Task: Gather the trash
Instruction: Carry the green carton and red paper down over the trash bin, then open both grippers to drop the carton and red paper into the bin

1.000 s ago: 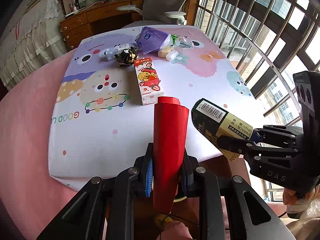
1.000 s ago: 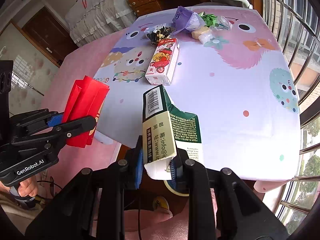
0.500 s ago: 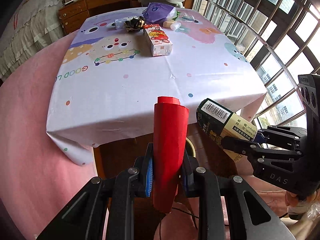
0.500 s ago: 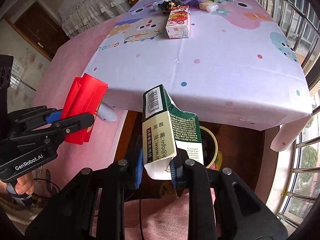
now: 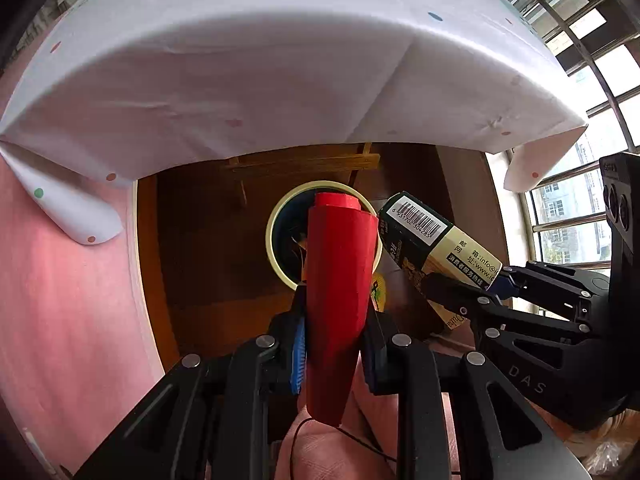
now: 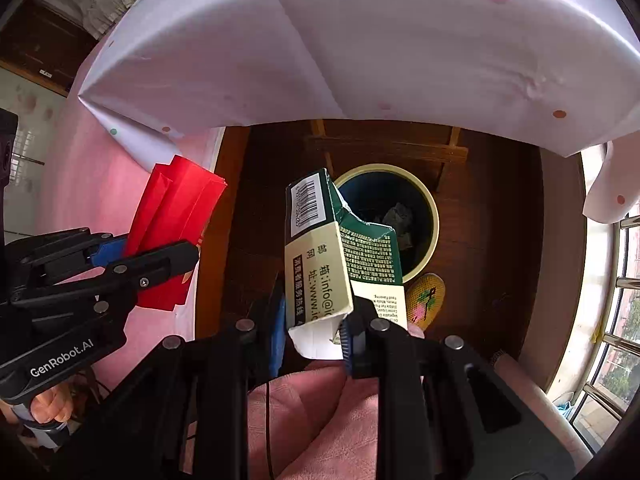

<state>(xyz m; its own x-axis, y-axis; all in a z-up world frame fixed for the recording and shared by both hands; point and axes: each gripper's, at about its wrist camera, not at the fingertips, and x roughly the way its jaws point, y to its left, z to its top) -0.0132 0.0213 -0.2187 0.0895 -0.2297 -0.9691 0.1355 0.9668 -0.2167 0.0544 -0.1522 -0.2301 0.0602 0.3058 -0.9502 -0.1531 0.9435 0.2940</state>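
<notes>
Red folded paper (image 5: 338, 280) is clamped in the left gripper (image 5: 334, 332), the green carton (image 6: 340, 256) in the right gripper (image 6: 314, 332), both held above the bin (image 6: 430, 204) for dropping.

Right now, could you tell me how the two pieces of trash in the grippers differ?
The red folded paper is plain; the green carton is printed, with a barcode. The paper is creased but whole; the carton's top is torn open. Each is clamped in a gripper above the bin.
</notes>
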